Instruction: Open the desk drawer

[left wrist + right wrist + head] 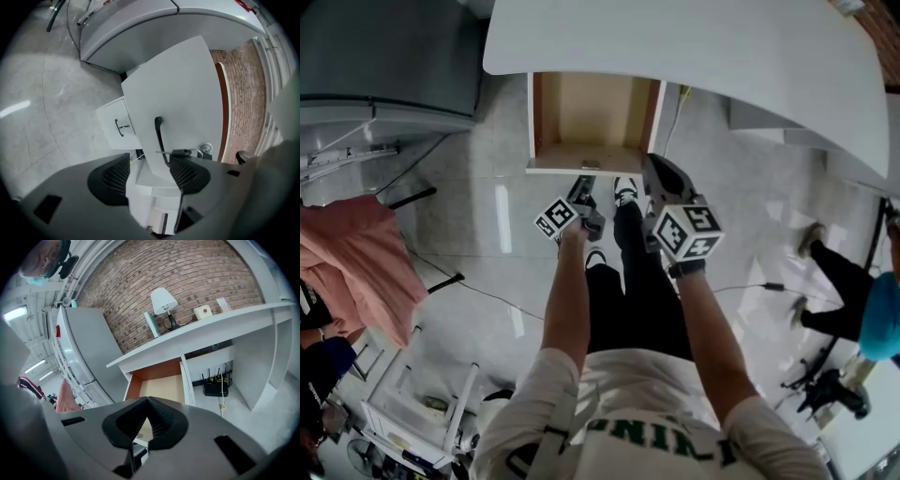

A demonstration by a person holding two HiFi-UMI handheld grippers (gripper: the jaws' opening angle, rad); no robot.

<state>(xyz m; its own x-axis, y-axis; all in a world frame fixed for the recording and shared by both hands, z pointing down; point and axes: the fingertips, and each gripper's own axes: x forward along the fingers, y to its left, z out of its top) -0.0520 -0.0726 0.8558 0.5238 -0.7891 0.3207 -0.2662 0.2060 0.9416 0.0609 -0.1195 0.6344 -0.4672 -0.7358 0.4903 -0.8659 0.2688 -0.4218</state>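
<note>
Left hand-held gripper (583, 190) hangs released, jaws wide and empty, facing the pulled-out drawer (592, 117) at its twelve o'clock, handle (159, 138) just ahead; right hand-held gripper (664, 183), clenched empty, sits at three o'clock.

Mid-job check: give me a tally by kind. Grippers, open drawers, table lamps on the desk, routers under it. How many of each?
Grippers: 2 (left gripper, right gripper)
Open drawer: 1
Table lamp: 1
Router: 1
Total: 5
</note>
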